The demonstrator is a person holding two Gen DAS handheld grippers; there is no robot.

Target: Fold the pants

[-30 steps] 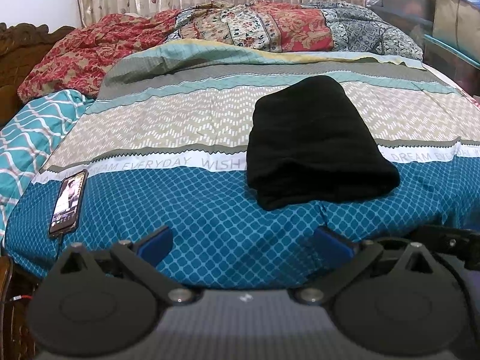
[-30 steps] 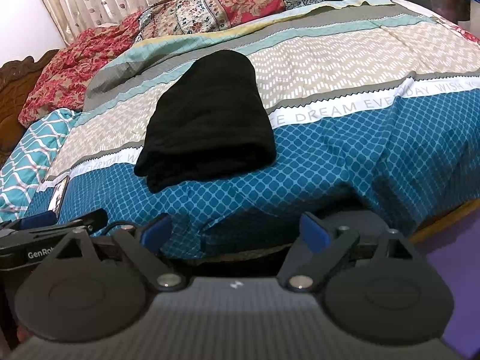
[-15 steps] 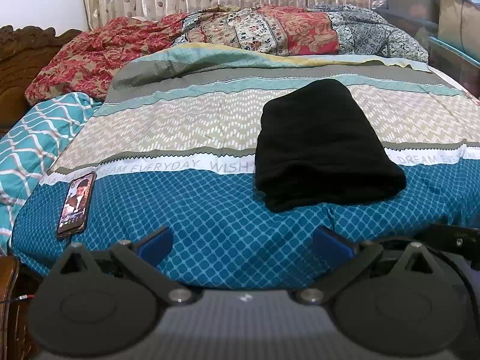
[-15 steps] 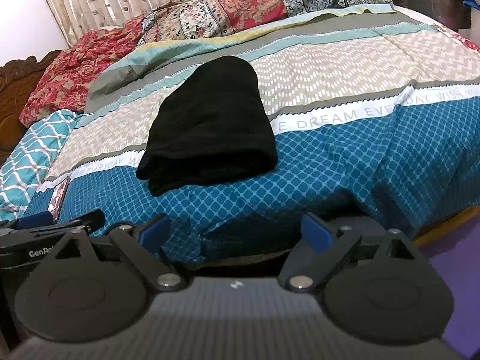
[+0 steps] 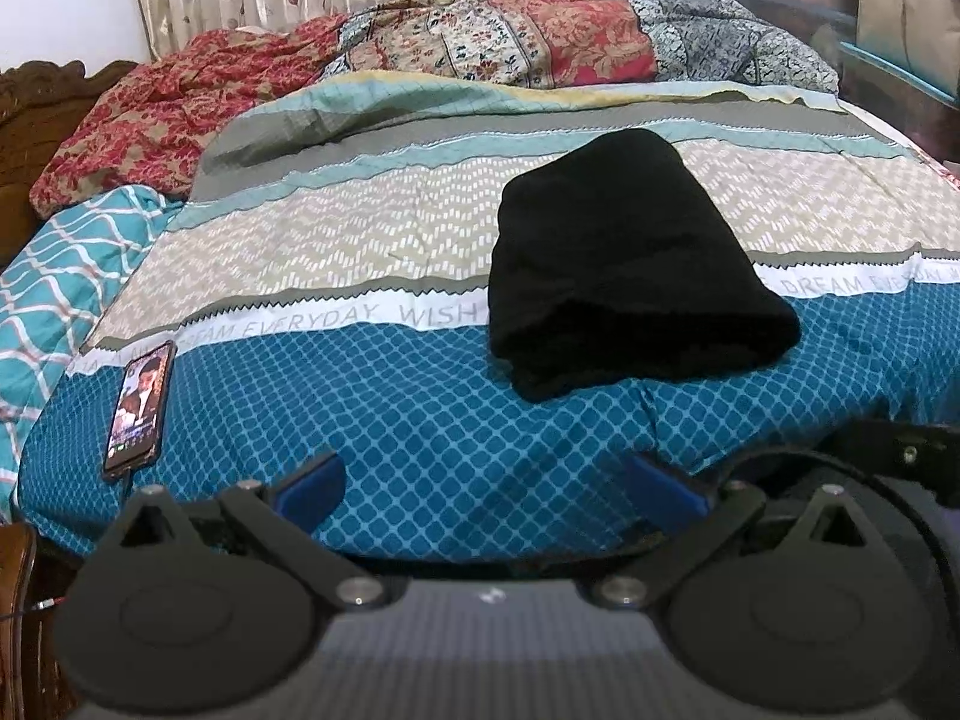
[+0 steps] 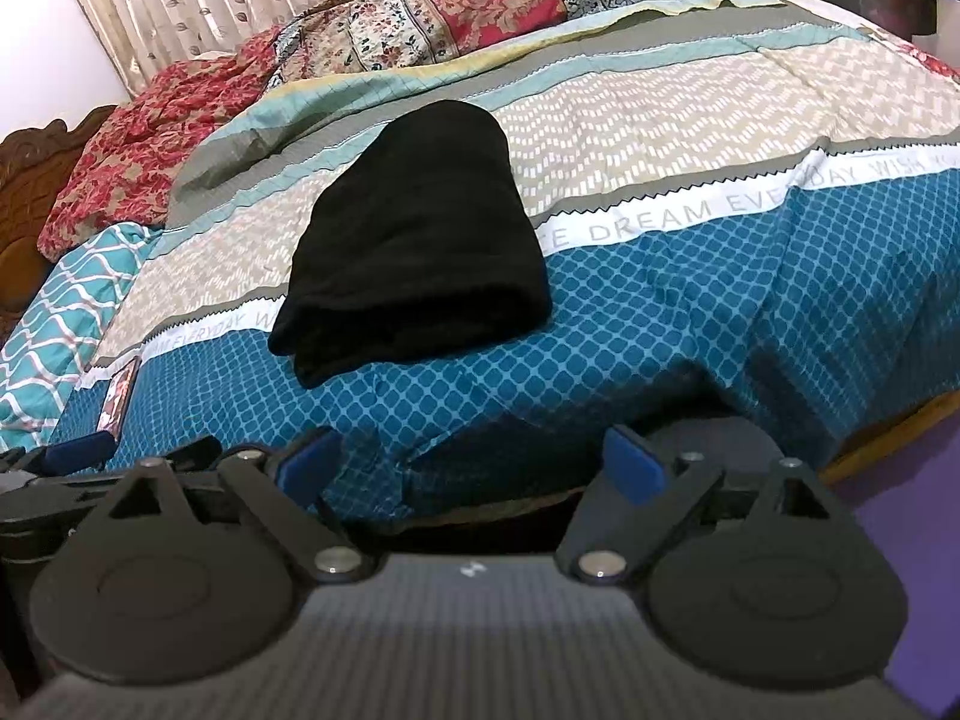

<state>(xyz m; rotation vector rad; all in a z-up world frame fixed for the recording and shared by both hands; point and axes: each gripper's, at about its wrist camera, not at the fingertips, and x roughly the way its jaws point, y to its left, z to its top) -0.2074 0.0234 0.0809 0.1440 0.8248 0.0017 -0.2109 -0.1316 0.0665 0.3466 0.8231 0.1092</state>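
Observation:
The black pants (image 5: 630, 264) lie folded into a compact bundle on the patterned bedspread (image 5: 360, 228), across the white lettered stripe. They also show in the right wrist view (image 6: 420, 252). My left gripper (image 5: 486, 480) is open and empty at the bed's near edge, well short of the pants. My right gripper (image 6: 471, 462) is open and empty, also back at the bed's near edge. The left gripper's body shows at the lower left of the right wrist view (image 6: 78, 456).
A phone (image 5: 139, 405) with a lit screen lies on the blue part of the bedspread at the left, cable attached. Rumpled floral quilts (image 5: 480, 42) lie at the bed's far end. A wooden headboard (image 5: 36, 114) is at left. Storage boxes (image 5: 900, 18) stand at right.
Both grippers have drawn back and tilted slightly, so the bed and pants shift a little in view. The pants have not moved. Both grippers stay open.

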